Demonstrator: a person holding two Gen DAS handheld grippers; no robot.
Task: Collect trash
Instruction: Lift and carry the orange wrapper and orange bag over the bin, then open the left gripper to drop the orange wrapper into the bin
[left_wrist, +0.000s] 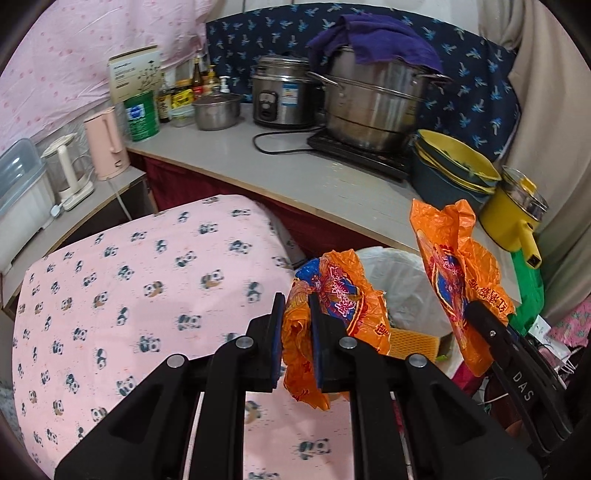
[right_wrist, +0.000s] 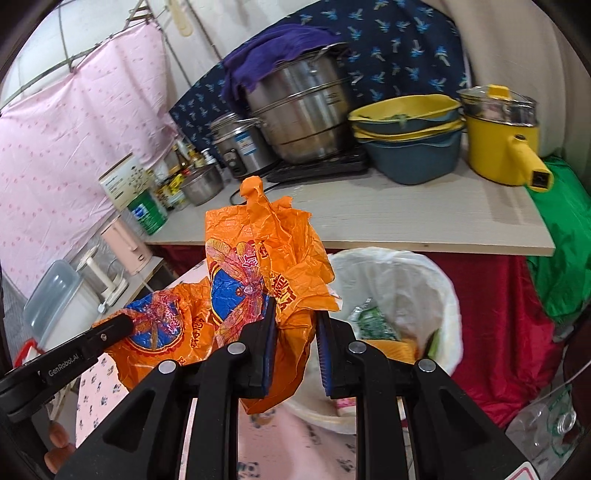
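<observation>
Two crumpled orange plastic wrappers with a blue and red print are in the air, one in each gripper. My left gripper is shut on one orange wrapper, just left of the bin. My right gripper is shut on the other orange wrapper, in front of the bin's near rim. Each view shows the other gripper from the side: the right gripper with its wrapper, the left gripper with its wrapper. The trash bin has a white liner and holds some rubbish.
A panda-print pink cloth covers a surface to the left of the bin. Behind the bin a counter carries a big steel pot, stacked basins and a yellow pot. A green bag hangs at the right.
</observation>
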